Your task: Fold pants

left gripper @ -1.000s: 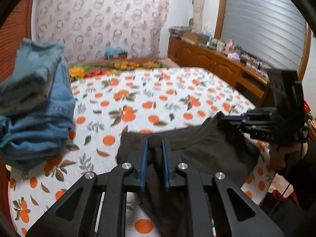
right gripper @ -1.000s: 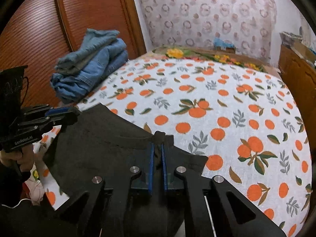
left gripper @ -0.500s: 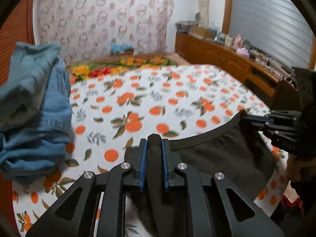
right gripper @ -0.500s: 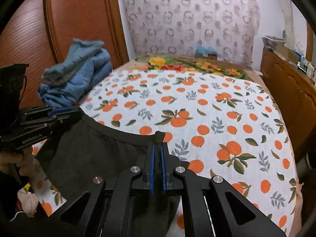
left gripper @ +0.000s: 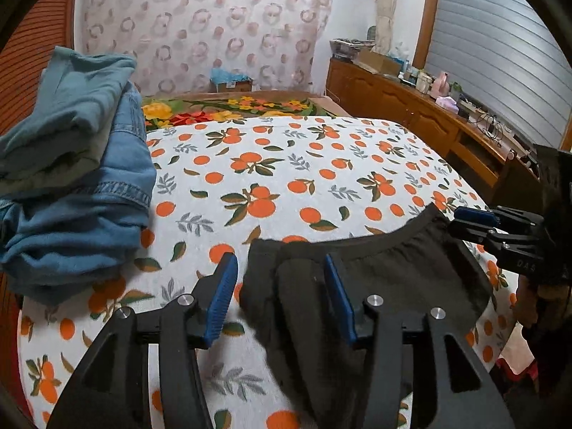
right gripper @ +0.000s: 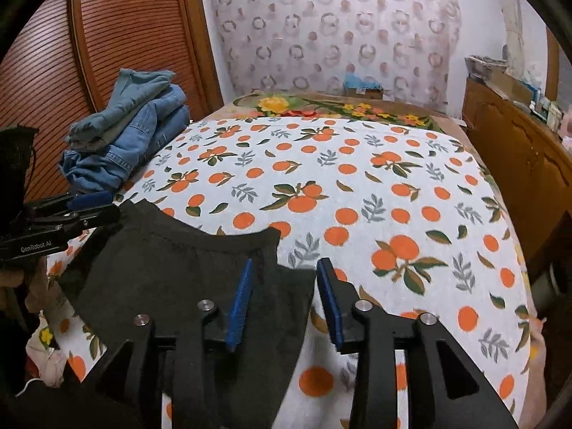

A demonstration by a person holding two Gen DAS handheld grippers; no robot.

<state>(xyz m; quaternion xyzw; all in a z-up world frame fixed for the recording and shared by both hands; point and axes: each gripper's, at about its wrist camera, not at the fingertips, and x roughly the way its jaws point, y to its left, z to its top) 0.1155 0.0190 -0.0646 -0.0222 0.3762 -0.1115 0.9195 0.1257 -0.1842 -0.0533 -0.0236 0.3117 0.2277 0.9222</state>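
Black pants (left gripper: 389, 279) lie at the near edge of the bed, waistband toward the far side; they also show in the right wrist view (right gripper: 171, 275). My left gripper (left gripper: 282, 286) is open over the pants' left waistband corner. My right gripper (right gripper: 284, 286) is open over the right waistband corner. Each gripper shows in the other's view, the right one (left gripper: 500, 228) and the left one (right gripper: 68, 214), at the waistband's ends. The fabric rests loose on the bedspread (right gripper: 357, 193).
A pile of folded blue jeans (left gripper: 71, 178) sits on the bed's left side, also in the right wrist view (right gripper: 125, 143). A wooden cabinet (left gripper: 447, 125) with clutter runs along the right. A ribbed wooden wardrobe (right gripper: 107, 53) stands left.
Both grippers were shut on the waistband corners and carried it forward over the bed. Now both have opened and the pants lie released on the bedspread.
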